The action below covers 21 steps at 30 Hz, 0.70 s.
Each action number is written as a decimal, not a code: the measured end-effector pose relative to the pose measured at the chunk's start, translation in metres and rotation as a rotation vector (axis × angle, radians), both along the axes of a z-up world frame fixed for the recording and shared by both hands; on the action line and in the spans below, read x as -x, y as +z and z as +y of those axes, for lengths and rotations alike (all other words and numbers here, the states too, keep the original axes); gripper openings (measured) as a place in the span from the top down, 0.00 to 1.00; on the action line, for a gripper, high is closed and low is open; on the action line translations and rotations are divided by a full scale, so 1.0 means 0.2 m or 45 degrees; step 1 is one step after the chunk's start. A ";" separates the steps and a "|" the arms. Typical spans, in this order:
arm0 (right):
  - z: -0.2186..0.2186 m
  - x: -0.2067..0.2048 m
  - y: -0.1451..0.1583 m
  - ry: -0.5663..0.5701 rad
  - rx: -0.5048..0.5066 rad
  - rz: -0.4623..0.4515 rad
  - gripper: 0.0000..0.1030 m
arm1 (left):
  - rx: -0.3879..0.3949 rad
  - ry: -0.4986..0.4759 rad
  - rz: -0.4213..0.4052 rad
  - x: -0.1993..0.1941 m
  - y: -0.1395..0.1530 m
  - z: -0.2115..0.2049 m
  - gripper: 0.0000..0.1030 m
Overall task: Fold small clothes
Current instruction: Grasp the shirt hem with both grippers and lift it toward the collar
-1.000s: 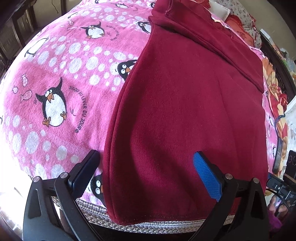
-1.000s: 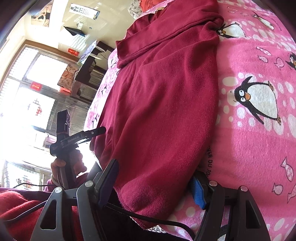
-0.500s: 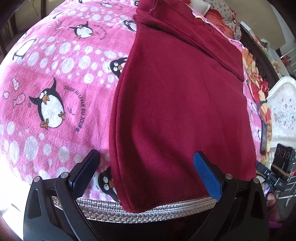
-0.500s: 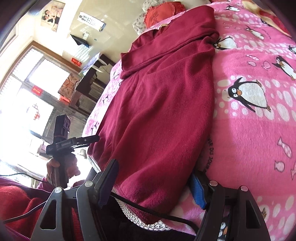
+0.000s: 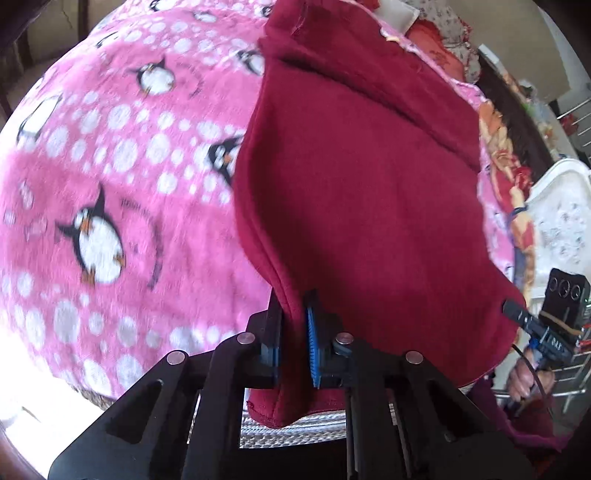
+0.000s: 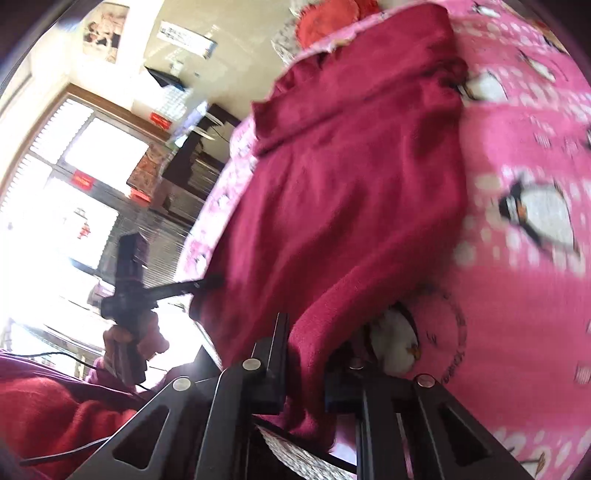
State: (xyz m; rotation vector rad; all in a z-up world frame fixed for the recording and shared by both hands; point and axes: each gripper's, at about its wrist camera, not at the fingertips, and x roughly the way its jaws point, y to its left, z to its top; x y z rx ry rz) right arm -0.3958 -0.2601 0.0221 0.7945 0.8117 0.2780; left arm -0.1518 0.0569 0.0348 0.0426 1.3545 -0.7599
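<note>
- A pink fleece blanket printed with penguins and white dots covers the bed and fills most of both wrist views; its woven grey hem runs along the near side, just under the grippers.
- Past the blanket's far side, the right wrist view shows a bright window, a cream wall with a poster, and dark furniture; the left wrist view shows a white carved bed end and a floral quilt beside the blanket.
- One dark red garment lies lengthwise on the blanket, with a folded band across its far end and its near hem hanging over the blanket's hem.
- There are two grippers. The left gripper is clamped on the garment's near left corner, with cloth pinched between the blue pads.
- The right gripper has its jaws closing, with a bunched fold of the garment's near right corner between them and pressed by both.
- Each wrist view shows the other gripper at the garment's opposite near corner, with a hand round the handle.
- At least three whole penguins show on the blanket left of the garment.
- Bare blanket lies open to both sides of the garment; the far end is crowded by a red pillow.
</note>
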 end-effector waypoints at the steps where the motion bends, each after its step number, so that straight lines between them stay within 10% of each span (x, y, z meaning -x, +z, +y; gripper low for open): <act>1: -0.04 -0.02 0.05 -0.016 -0.005 -0.047 0.88 | 0.017 -0.007 -0.014 -0.03 0.03 -0.01 0.90; 21: -0.72 -0.87 0.44 -0.313 0.268 -0.139 0.89 | 0.145 0.102 -0.362 -0.96 0.42 -0.73 0.92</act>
